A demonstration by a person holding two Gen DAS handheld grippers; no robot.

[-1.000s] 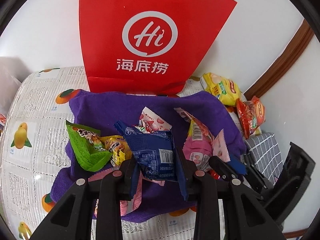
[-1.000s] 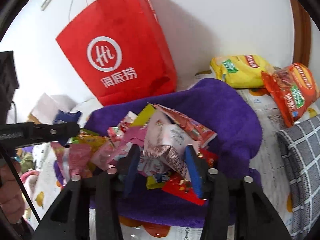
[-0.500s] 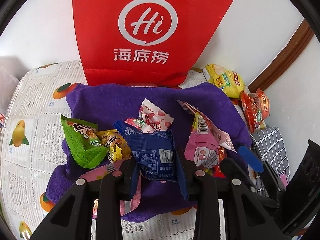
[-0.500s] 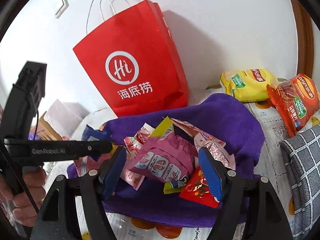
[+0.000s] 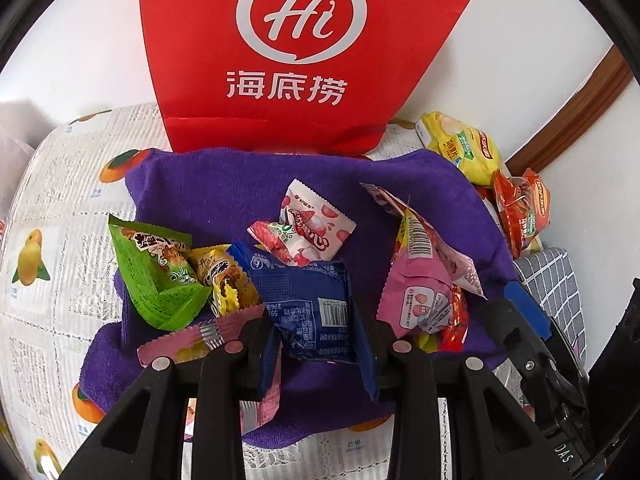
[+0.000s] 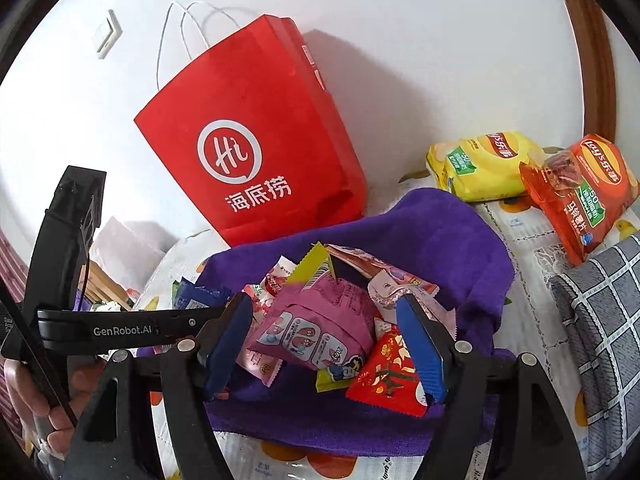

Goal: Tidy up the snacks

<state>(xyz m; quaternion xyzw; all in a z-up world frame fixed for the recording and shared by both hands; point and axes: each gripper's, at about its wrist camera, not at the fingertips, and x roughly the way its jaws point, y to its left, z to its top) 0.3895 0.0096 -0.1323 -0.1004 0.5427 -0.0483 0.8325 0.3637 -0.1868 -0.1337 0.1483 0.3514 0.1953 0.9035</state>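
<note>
Snack pile sitting on the purple towel, both tongs working it

Red paper bag [image 5: 296, 56] is standing at the back against the wall, purple towel [image 5: 224, 188] is spreading over the counter [image 5: 52, 208] in front of it. Left tongs [image 5: 316, 320] are clamping the blue packet [image 5: 308, 304], right tongs [image 6: 326, 336] are hanging spread wide around the pink packet [image 6: 316, 328], not gripping it. These wrappers are looking light, crinkly and slippery, so I'd be pinching the pink one across its puffy middle, not the flimsy crimped edge.
</note>
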